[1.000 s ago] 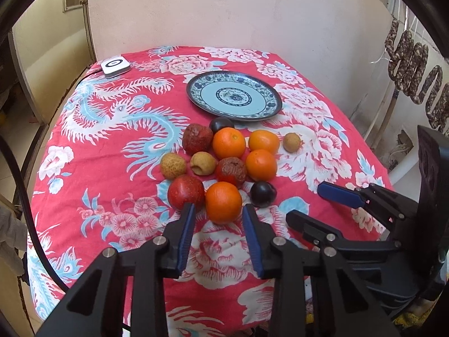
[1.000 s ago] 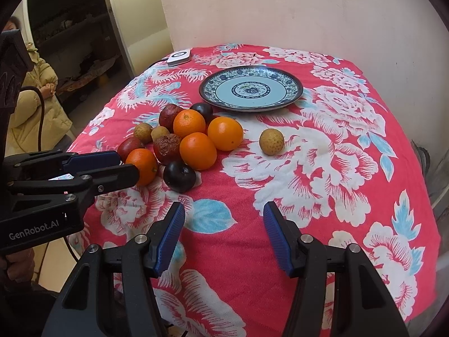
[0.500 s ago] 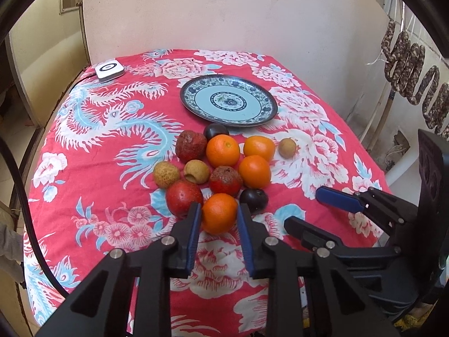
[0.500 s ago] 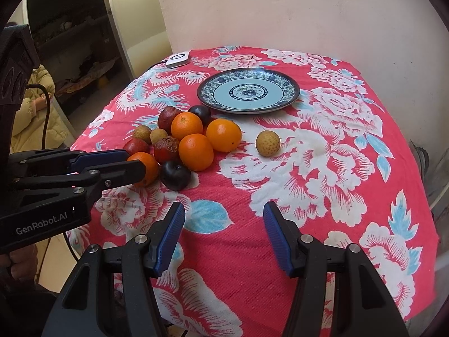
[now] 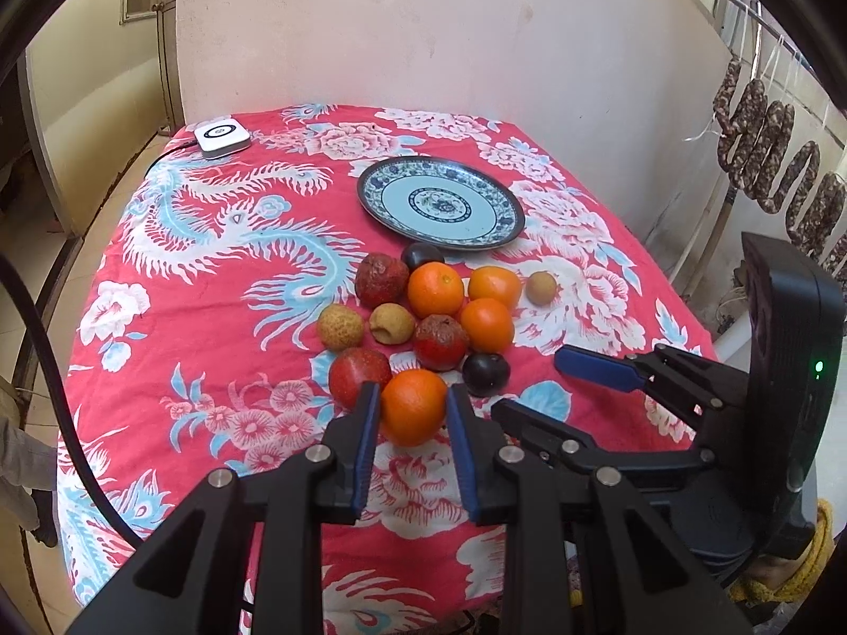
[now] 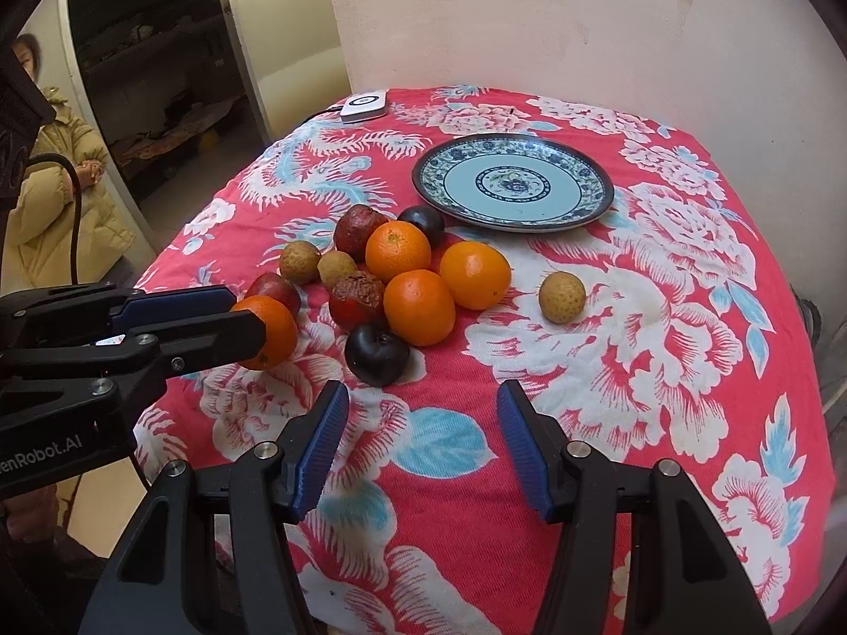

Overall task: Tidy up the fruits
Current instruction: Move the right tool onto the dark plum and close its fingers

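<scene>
The left gripper (image 5: pixel 413 407) reaches low over the tablecloth (image 5: pixel 201 286), its pads closed against the nearest orange (image 5: pixel 414 406) at the fruit cluster's front edge. The right gripper (image 6: pixel 423 444) hovers wide open and empty just short of the dark plum (image 6: pixel 377 355), with the patterned plate (image 6: pixel 512 182) beyond the fruit.

only readable text I can spot is on the side of the left gripper (image 6: pixel 254 317) body in the right wrist view, white letters "enRobot.AI", with the first letter cut off by the frame edge. the white puck device (image 5: pixel 221 135) has a ring mark on top but no lettering I can make out
</scene>
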Action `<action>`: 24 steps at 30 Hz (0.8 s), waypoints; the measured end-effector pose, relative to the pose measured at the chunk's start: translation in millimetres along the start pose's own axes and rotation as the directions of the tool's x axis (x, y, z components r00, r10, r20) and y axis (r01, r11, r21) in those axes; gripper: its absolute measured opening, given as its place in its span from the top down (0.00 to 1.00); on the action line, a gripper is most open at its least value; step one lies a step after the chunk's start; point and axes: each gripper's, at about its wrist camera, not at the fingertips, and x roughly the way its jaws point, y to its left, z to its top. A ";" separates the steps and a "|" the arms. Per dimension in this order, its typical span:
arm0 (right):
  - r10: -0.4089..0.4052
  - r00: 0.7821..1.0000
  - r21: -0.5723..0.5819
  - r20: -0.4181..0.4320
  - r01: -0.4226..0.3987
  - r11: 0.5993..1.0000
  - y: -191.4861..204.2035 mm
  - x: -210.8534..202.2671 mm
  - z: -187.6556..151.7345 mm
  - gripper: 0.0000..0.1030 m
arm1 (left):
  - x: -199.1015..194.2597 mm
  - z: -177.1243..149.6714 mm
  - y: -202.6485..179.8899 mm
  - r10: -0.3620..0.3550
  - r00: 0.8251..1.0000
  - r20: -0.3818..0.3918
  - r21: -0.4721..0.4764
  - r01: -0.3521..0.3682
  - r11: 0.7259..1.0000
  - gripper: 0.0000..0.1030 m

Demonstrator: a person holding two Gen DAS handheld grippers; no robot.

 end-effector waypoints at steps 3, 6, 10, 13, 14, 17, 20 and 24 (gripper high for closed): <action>0.006 1.000 -0.014 -0.002 -0.006 1.000 5.1 4.0 2.4 0.42 | -3.0 0.6 1.2 -0.001 1.000 0.009 -0.001 0.001 1.000 0.74; 0.006 1.000 -0.022 -0.007 -0.006 1.000 9.6 8.7 4.3 0.42 | -3.7 0.9 3.4 -0.005 1.000 0.010 -0.007 0.005 1.000 0.74; -0.001 1.000 -0.033 -0.009 0.000 0.999 13.8 13.2 7.1 0.51 | -4.2 0.7 4.7 -0.005 1.000 0.014 -0.009 0.005 1.000 0.74; -0.012 1.000 -0.034 -0.008 0.012 0.999 14.4 15.5 9.2 0.65 | -4.4 0.6 6.1 -0.009 1.000 0.016 -0.014 0.009 1.000 0.74; -0.007 1.000 -0.031 -0.009 0.006 1.000 14.3 15.7 9.5 0.68 | -4.6 0.6 6.7 -0.010 1.000 0.016 -0.016 0.010 1.000 0.74; -0.008 1.000 -0.029 -0.004 0.007 1.000 15.3 14.3 9.4 0.74 | -5.7 0.7 7.7 -0.007 1.000 0.020 -0.020 0.008 1.000 0.74; -0.006 1.000 -0.018 0.006 0.006 1.000 13.3 9.8 9.3 0.74 | -6.8 1.5 8.8 -0.005 1.000 0.024 -0.024 0.005 1.000 0.74; -0.002 1.000 -0.010 0.023 0.003 1.000 10.5 0.4 10.7 0.74 | -9.6 3.1 8.3 -0.006 0.999 0.034 -0.023 0.007 1.000 0.74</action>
